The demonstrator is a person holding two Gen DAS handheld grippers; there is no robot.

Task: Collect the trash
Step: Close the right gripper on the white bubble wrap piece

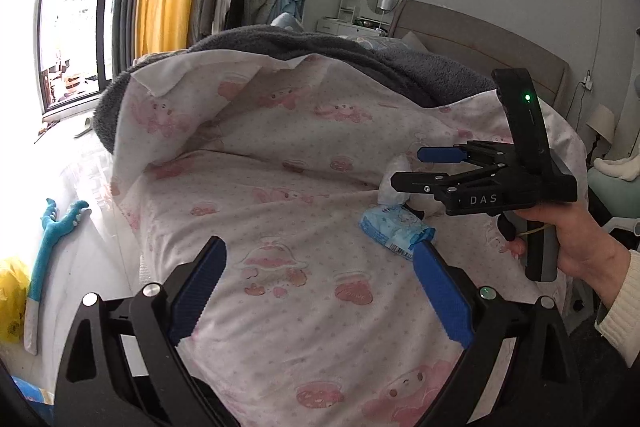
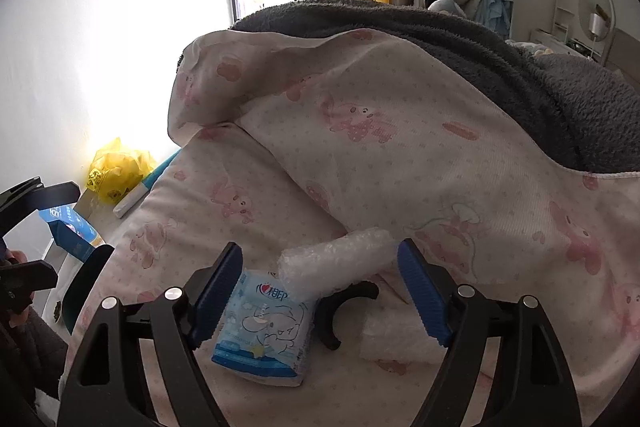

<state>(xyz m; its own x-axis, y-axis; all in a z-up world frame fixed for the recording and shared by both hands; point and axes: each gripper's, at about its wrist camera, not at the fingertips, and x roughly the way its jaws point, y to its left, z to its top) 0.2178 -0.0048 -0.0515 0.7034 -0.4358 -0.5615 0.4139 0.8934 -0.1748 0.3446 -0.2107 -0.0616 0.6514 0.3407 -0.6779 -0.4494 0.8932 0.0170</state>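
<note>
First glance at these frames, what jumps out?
The bed: a pink cartoon-print sheet with a dark grey fleece blanket folded back at the far side. The right gripper hangs open over a small cluster on the sheet: a blue tissue pack, a bubble-wrap roll and a black curved clip. The left gripper is open too, and a yellow plastic bag sits off the bed's left edge.
</note>
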